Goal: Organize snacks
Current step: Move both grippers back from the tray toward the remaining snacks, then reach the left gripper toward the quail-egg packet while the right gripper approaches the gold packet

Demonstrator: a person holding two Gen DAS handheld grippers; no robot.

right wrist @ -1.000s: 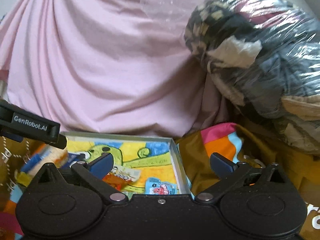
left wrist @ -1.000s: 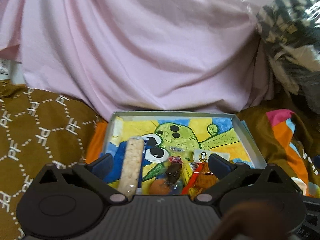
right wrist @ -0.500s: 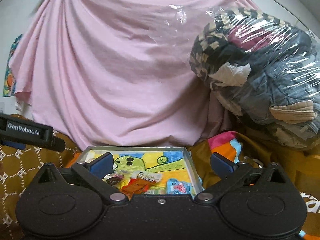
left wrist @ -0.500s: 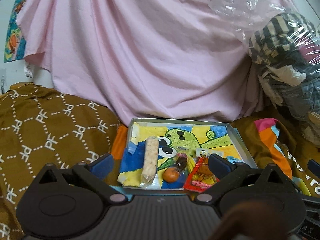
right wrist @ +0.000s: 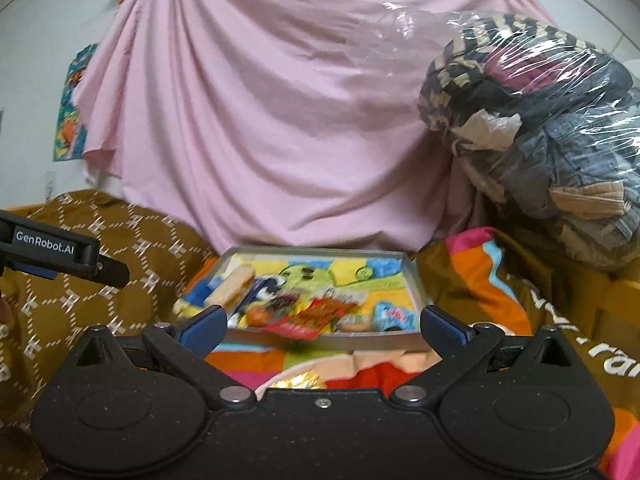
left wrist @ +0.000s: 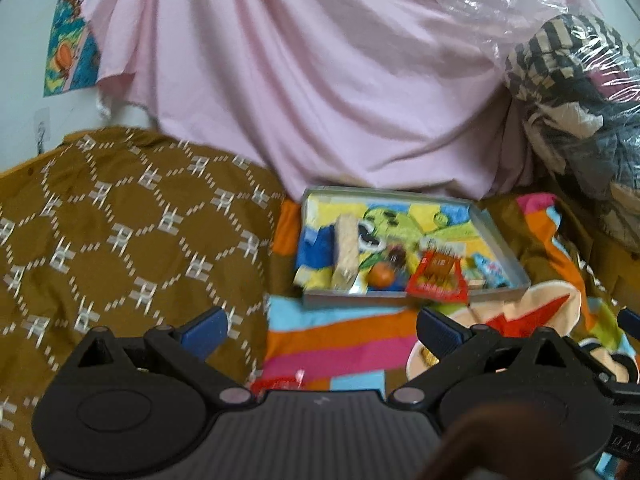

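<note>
A shallow grey tray with a cartoon picture on its floor lies on a striped cloth. It holds a long pale cracker bar, an orange ball, a dark candy, a red packet and a small blue packet. My left gripper is open and empty, well back from the tray. My right gripper is open and empty too, just short of the tray's near wall. A white bowl with a gold wrapper sits close below both grippers.
A brown patterned cushion lies left of the tray. A pink sheet hangs behind it. A clear bag of clothes is piled at the right. A small red wrapper lies on the striped cloth. The left gripper's body shows in the right wrist view.
Both grippers have pulled back and up from the tray, which now looks smaller and farther away. The striped cloth and the bowl have come into view. Both stay open.
</note>
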